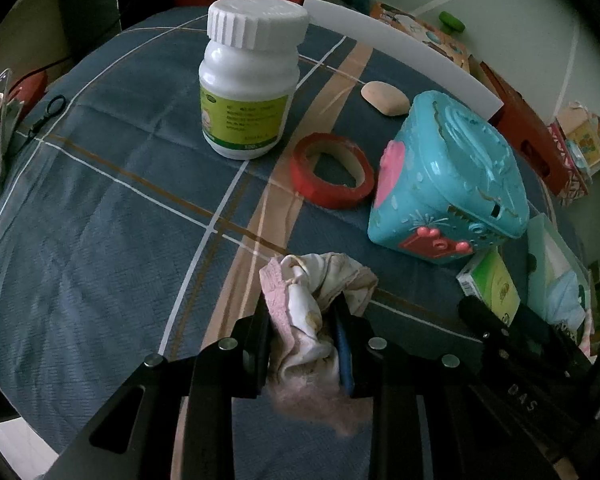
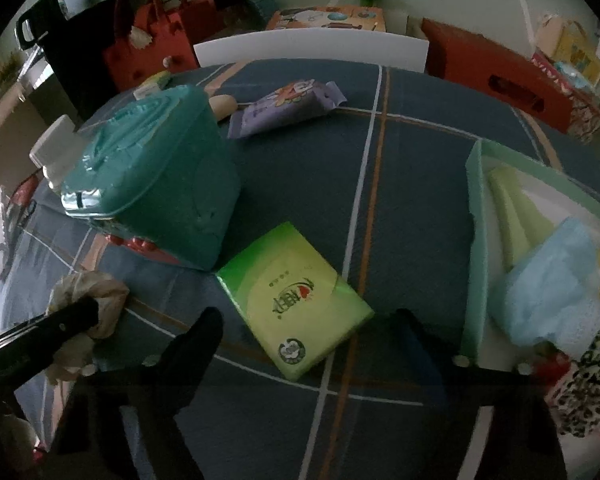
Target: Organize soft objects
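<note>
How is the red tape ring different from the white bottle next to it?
The red tape ring lies flat and low on the cloth; the white bottle stands upright and tall. The ring is open through its middle; the bottle is closed by a ribbed cap. The bottle bears a green label; the ring is plain red. Both rest untouched on the checked blue cloth.

A bed (image 1: 100,208) under a blue plaid sheet carries a white pill bottle (image 1: 250,80), red tape roll (image 1: 332,170), teal plastic box (image 1: 448,176), bar of soap (image 1: 385,97) — plus a green tissue pack (image 2: 296,300), purple wipes packet (image 2: 284,108) and a pale green tray (image 2: 476,240).
</note>
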`<state>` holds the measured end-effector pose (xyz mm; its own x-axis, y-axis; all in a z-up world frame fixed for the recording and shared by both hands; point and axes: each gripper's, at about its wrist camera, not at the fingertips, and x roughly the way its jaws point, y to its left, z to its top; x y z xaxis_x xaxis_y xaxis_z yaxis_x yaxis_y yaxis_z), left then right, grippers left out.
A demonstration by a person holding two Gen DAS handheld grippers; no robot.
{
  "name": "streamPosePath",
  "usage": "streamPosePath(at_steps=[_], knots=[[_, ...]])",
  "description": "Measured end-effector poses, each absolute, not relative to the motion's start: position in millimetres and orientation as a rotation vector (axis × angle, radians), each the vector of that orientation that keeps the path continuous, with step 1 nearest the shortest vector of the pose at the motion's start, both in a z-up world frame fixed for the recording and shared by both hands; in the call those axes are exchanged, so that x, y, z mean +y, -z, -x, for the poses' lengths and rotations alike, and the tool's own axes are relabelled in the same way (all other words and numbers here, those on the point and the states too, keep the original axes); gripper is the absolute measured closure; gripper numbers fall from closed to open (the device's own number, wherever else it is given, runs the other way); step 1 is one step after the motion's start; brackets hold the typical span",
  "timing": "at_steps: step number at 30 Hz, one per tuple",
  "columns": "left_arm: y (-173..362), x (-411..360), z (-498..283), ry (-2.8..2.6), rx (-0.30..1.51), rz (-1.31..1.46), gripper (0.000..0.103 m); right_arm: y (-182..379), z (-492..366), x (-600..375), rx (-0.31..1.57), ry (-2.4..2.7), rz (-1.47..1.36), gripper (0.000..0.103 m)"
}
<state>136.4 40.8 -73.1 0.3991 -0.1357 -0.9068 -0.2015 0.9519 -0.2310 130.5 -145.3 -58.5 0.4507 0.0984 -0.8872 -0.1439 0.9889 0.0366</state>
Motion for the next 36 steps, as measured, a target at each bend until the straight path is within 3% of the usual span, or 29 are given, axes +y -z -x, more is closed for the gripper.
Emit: streamPosePath(at_steps=[3,23,36], knots=[[74,40,-138,-0.042,1.169,0.322,0.074,56,-129,-147,1.087,-0.156,0.035,0.036],[70,40,-135,-0.044,1.149,0.314,0.074,50,-127,-152,1.086,-0.146,0.006,0.038],[46,42,-118,-0.033,1.070,0.327,0.074,2,-111,-165,0.969,-0.141,-0.052,0.044]])
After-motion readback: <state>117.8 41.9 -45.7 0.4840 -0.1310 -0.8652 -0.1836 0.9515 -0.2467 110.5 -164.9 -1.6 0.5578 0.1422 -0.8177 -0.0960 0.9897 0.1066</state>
